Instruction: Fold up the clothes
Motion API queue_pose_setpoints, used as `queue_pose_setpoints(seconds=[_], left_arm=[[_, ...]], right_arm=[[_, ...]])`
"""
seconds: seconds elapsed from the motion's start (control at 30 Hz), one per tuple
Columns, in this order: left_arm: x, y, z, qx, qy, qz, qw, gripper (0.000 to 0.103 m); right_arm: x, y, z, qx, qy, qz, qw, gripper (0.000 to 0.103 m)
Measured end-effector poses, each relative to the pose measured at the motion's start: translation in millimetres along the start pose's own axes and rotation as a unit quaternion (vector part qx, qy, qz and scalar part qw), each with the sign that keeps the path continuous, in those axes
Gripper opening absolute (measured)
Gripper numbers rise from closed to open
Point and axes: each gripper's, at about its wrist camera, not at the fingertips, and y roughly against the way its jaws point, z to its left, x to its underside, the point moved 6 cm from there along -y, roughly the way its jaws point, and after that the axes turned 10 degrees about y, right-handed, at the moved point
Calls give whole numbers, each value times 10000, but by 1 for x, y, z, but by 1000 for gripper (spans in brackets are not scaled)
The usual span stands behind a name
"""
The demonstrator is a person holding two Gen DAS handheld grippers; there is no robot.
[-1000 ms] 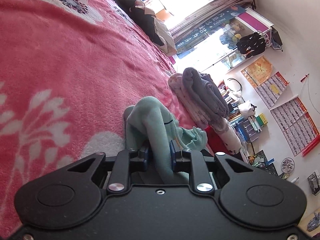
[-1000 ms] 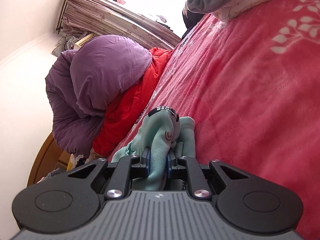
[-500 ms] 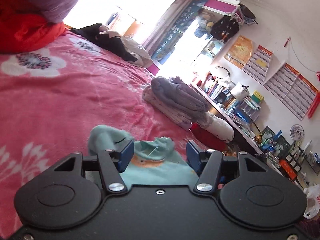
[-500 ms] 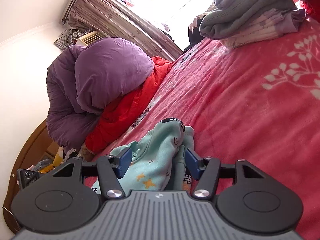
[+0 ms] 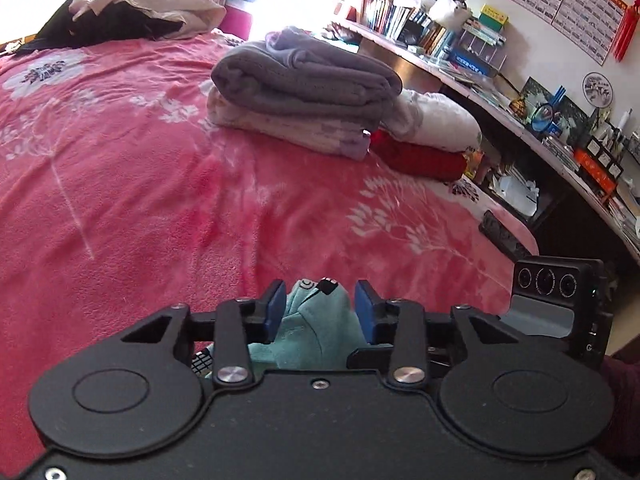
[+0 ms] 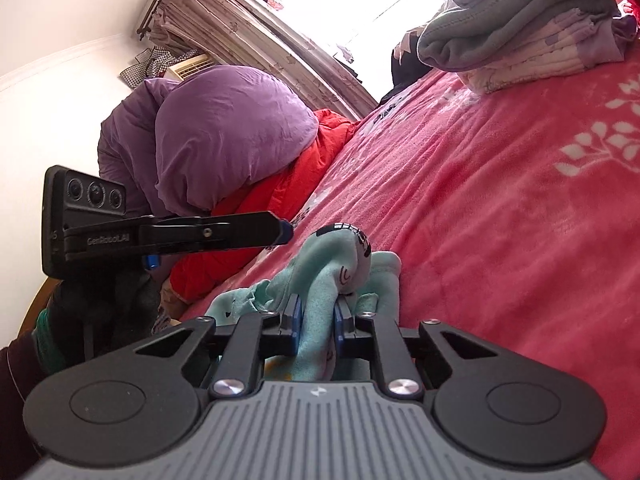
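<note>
Right gripper: blue pads pinch a bunched fold of the mint garment; jaws have just been closing, cloth clamped between them. Garment crumpled on the pink blanket, near the bed's edge, a dark printed patch at its raised top.

Left gripper: jaws have just been closing; a hump of the same garment sits between the pads. The left pad meets the cloth, the right pad seems to stand just clear. Cannot tell whether it grips. In the right view this gripper hangs side-on above the garment, apart from it, held by a gloved hand.

Farther along the bed: 1 stack of folded clothes, grey on top. Purple quilt over a red one at the head end.
</note>
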Motion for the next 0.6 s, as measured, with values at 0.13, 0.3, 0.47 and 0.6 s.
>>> queue_pose_setpoints(seconds=[0.13,0.3,0.47,0.6], left_arm=[[2,-1,12,324,694,-12,9971,10],[10,-4,31,486,1450,-108,9882,10],[5,7,47,429,1947,-412,9791,0],[3,27,42,142,1689,-596,9837,0]], right_arm=[[0,3,3,-74,85,-81,9999,12],[-1,9,15,-26,510,-227,9984,11],[1,9,21,54,789,-221,9966,11],[2,8,18,117,685,-150,9975,11]])
